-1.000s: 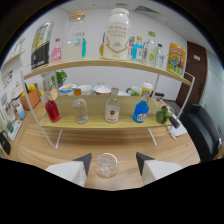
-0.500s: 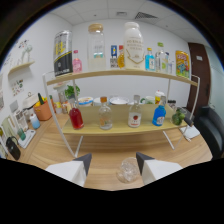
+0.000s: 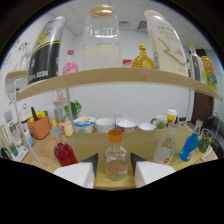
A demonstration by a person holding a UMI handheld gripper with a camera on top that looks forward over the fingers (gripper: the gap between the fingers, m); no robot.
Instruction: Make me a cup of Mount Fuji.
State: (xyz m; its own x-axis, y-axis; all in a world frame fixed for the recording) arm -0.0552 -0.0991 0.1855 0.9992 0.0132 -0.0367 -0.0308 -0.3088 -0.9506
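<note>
Bottle with the orange cap [image 3: 115, 159] sat at the bottom centre of the frame, upright on the lower shelf [image 3: 145, 142], its clear round body between my gripper [image 3: 113, 169] fingers. I judged it a syrup or clear ingredient for the Mount Fuji drink, though I could read no label. The jaws stood open about it, with a sliver of gap showing on each side, so it rested on the shelf's weight and not mine. I had lined the fingers up level with the widest part of the body, presumably so a squeeze would catch it below the neck.

Left of it, lower left of the frame, stood a red bottle [image 3: 64, 153]; to the right a clear bottle [image 3: 164, 149], then a blue bottle [image 3: 190, 146] near the right edge. These were spaced apart in a row, which left room for the fingers. Behind them a line of tubs and bowls [image 3: 106, 124] ran along the back. On the upper shelf [image 3: 115, 76], top centre, a big jar of milky liquid [image 3: 101, 39] stood between tall cartons.
</note>
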